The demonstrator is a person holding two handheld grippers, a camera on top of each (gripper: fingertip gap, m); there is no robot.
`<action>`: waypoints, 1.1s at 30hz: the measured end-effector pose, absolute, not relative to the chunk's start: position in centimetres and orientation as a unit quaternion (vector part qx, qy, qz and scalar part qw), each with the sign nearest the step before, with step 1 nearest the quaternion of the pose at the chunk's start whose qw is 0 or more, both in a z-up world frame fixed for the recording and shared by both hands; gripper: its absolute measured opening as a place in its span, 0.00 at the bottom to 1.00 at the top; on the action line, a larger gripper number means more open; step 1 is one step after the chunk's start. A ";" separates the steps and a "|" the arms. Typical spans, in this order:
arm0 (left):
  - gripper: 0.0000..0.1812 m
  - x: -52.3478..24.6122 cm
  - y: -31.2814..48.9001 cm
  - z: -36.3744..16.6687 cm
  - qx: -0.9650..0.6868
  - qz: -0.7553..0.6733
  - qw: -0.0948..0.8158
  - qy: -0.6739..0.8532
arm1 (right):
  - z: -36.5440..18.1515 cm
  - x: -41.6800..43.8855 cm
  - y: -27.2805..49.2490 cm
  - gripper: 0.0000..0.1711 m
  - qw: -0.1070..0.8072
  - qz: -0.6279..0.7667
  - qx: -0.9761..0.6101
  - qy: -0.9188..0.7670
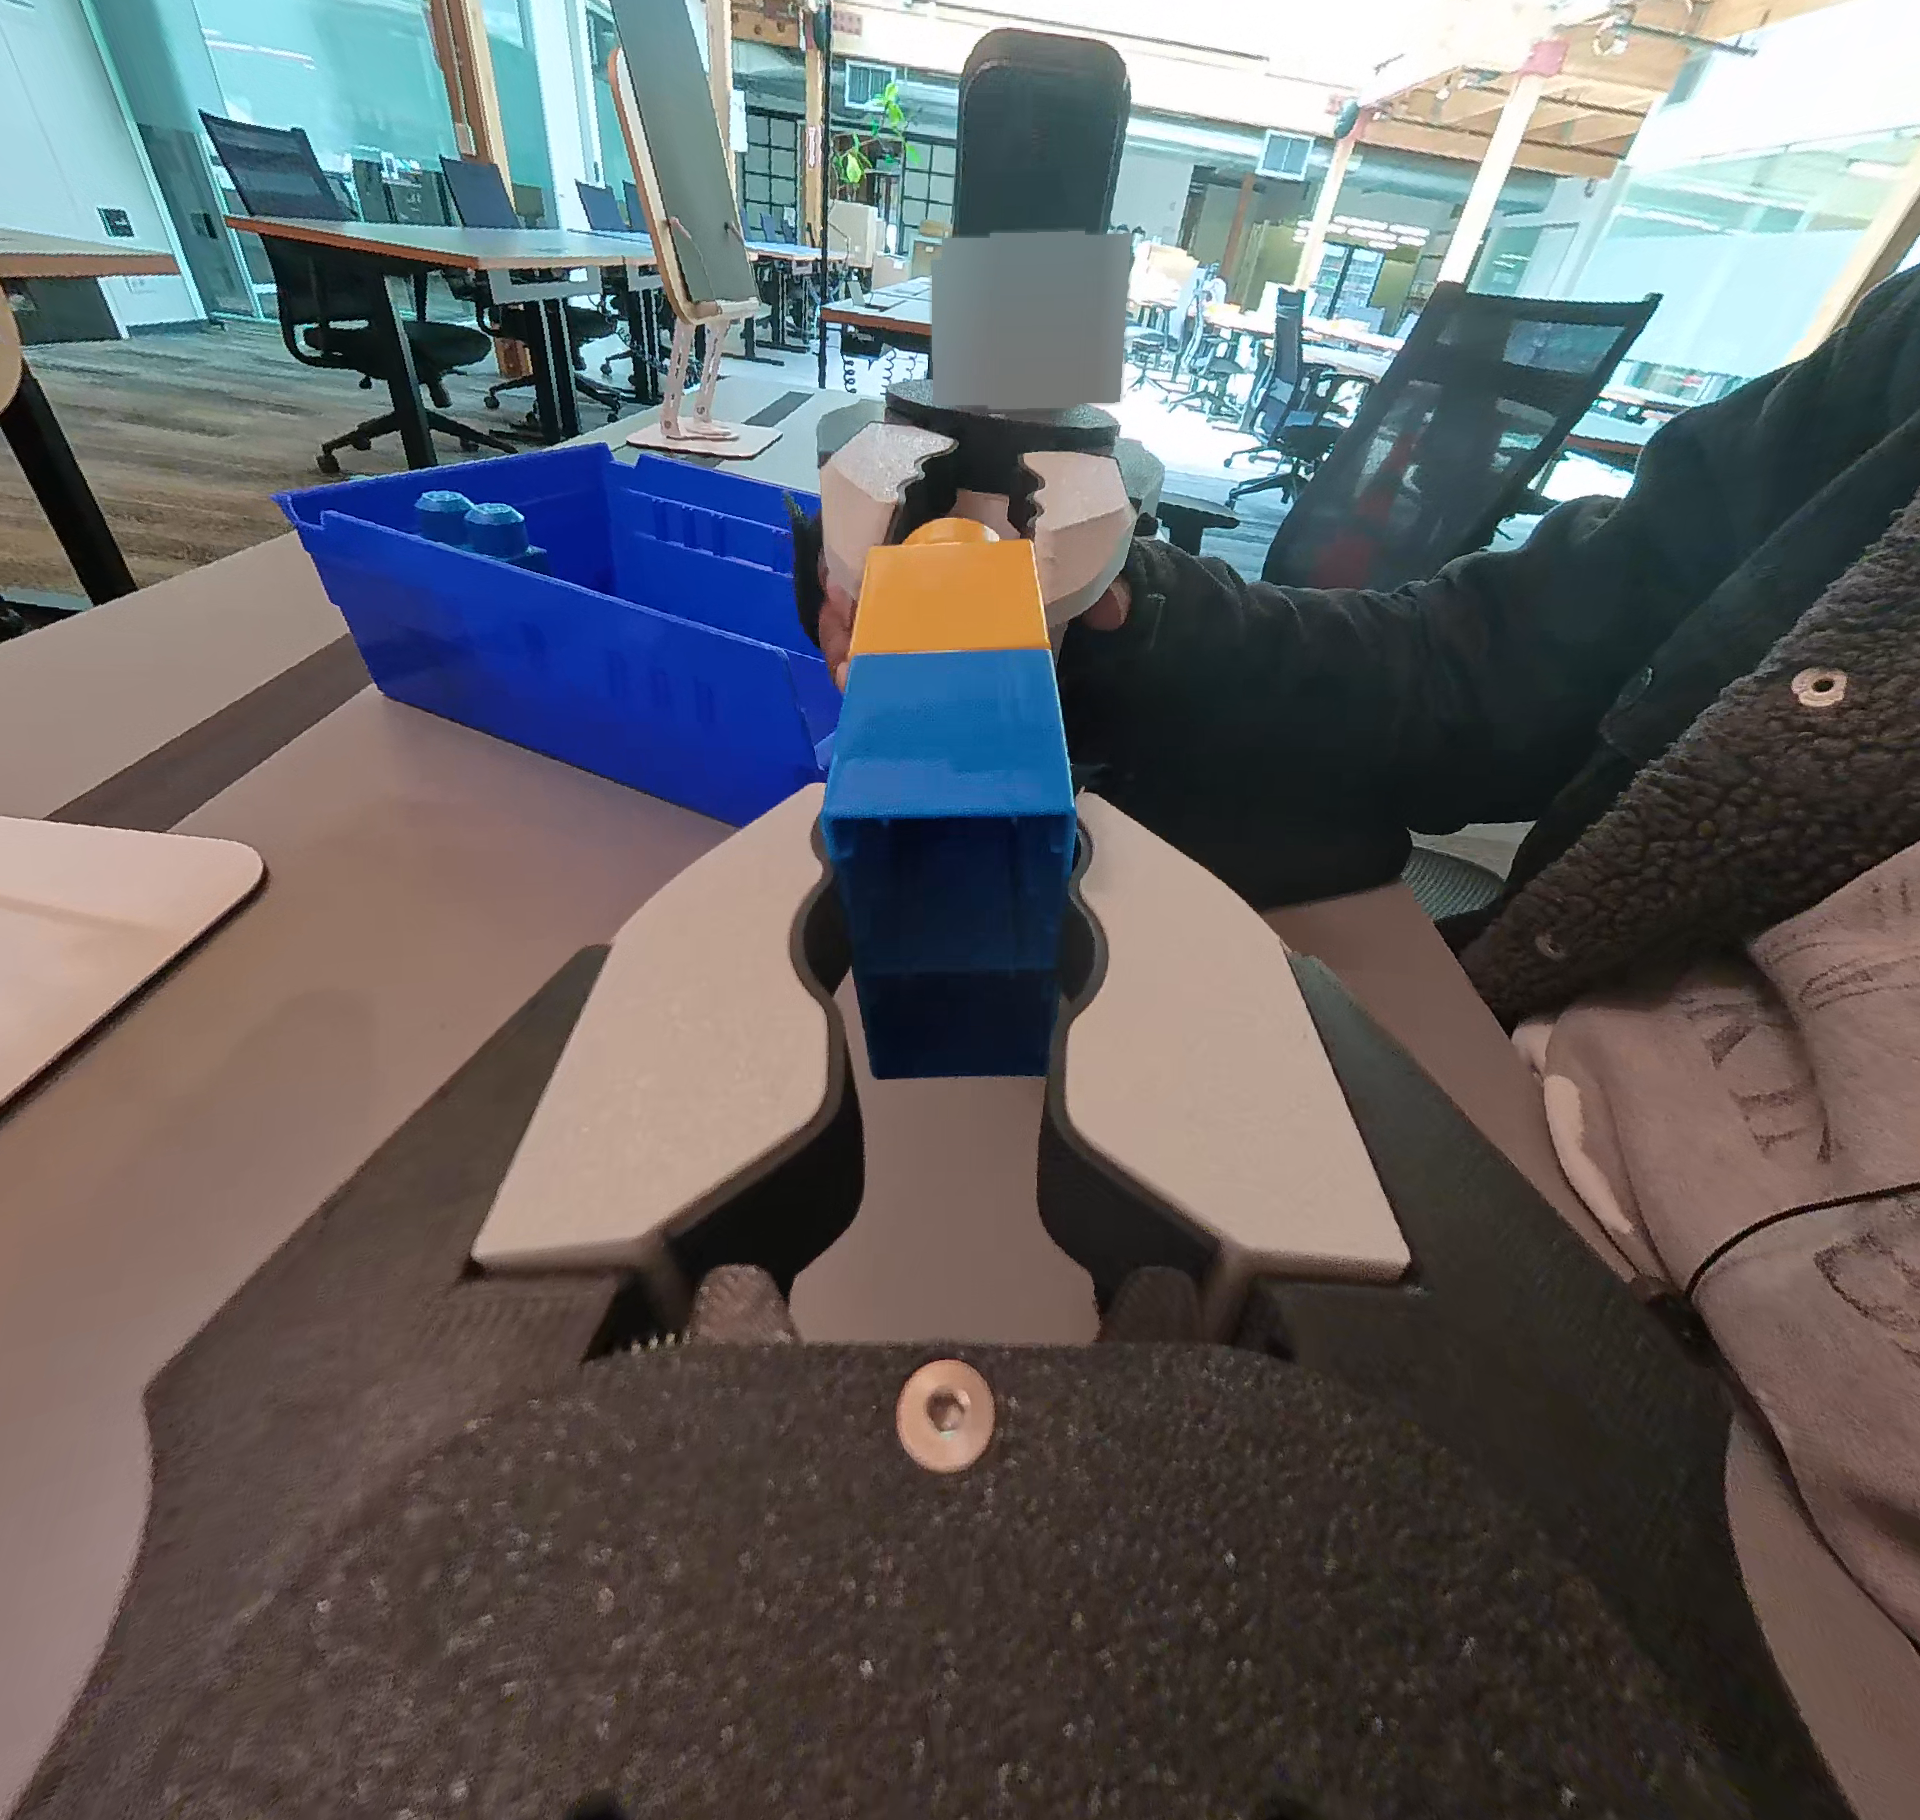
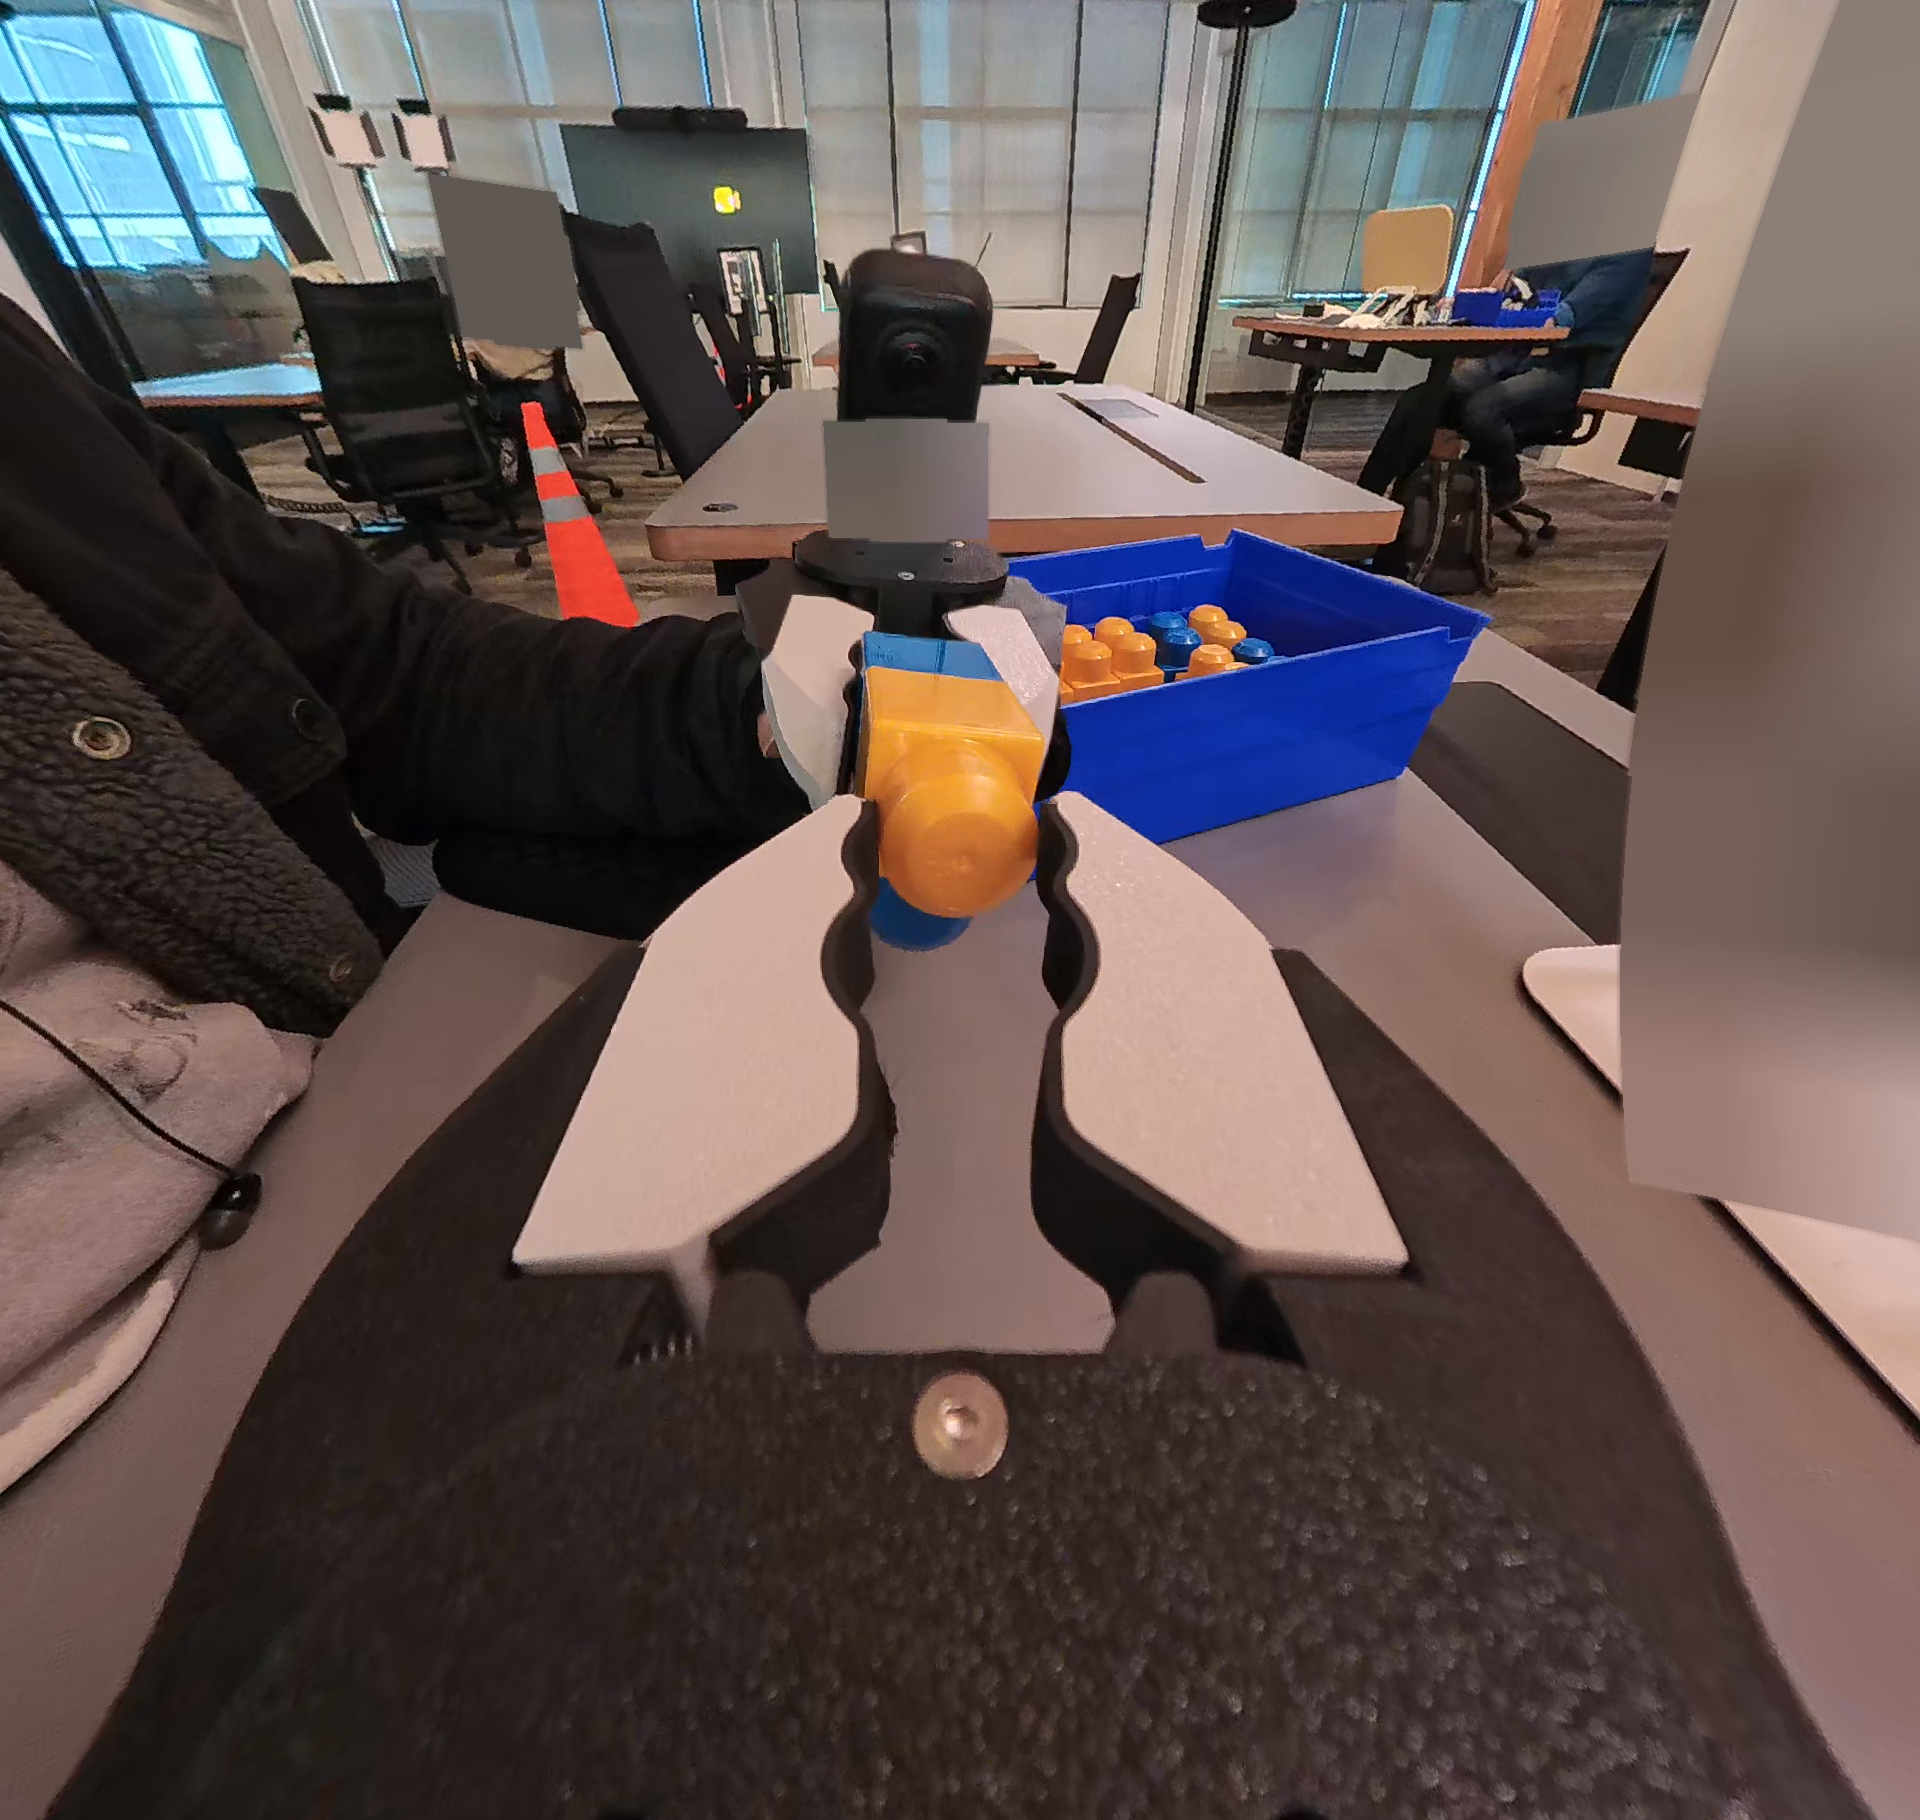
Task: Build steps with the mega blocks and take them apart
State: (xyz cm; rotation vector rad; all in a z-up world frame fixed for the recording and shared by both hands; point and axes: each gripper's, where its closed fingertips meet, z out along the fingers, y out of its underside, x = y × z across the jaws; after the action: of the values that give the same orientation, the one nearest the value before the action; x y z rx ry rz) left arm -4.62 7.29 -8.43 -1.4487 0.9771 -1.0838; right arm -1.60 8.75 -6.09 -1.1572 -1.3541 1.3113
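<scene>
My left gripper (image 1: 951, 825) is shut on a blue two-stud block (image 1: 951, 762) and holds it above the table, with its hollow underside facing the camera. A small orange block (image 1: 948, 598) sits pressed onto the blue block's far end. My right gripper (image 2: 951, 814) faces the left one, its fingertips closed on either side of the orange block's stud (image 2: 956, 840). A bare blue stud (image 2: 914, 923) shows just below it. The left gripper (image 2: 920, 690) also shows in the right wrist view, and the right gripper (image 1: 971, 513) in the left wrist view.
A blue bin (image 2: 1247, 731) beside the grippers holds several orange and blue blocks (image 2: 1153, 648); it also shows in the left wrist view (image 1: 582, 648). A monitor and its white base (image 2: 1766, 627) stand at the table's side. The person's dark sleeves lie near both grippers. The gap from one gripper's tips to the other's is roughly 5 cm.
</scene>
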 end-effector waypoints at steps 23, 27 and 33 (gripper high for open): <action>0.21 -4.7 8.4 -9.4 -0.623 -0.411 0.527 0.407 | -0.7 14.2 22.5 0.17 0.512 0.195 -0.619 -0.562; 0.21 -5.0 8.8 -8.7 -0.618 -0.396 0.551 0.397 | -5.1 16.5 27.6 0.17 0.418 0.164 -0.684 -0.575; 0.17 -7.1 11.0 -7.2 -0.623 -0.337 0.622 0.335 | -11.8 16.6 32.2 0.17 0.334 0.132 -0.728 -0.584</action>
State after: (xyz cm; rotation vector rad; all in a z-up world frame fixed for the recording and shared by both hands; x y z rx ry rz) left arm -7.14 10.97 -7.24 -1.4313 0.7697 -0.7734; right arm 16.56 32.23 -11.82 -1.9003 -1.5242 0.3455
